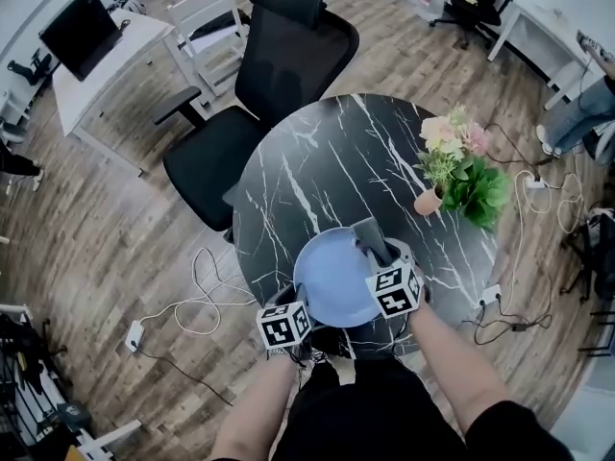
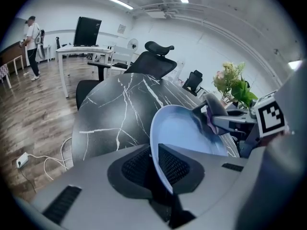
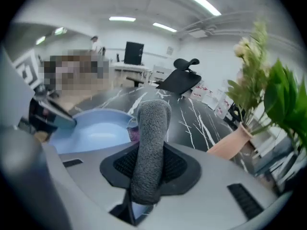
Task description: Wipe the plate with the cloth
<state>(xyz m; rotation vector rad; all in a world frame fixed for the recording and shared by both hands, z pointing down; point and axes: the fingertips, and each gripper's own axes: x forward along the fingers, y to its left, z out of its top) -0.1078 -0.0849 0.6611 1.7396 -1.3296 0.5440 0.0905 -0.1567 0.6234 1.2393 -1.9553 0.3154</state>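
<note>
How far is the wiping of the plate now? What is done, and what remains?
Done: the left gripper grips the blue plate by its rim, and the right gripper holds the grey cloth.
In hand: the cloth is at the plate's far rim, so wiping seems to be under way, though contact is unclear.
Left: the plate shows no dirt, so I cannot judge how much remains; probably more passes.

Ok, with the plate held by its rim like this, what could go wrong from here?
The left gripper grips the blue plate only at its rim, near the table edge; pressure from the grey cloth in the right gripper could lever it loose. The flower pot stands close by; a wide stroke might tip it.
</note>
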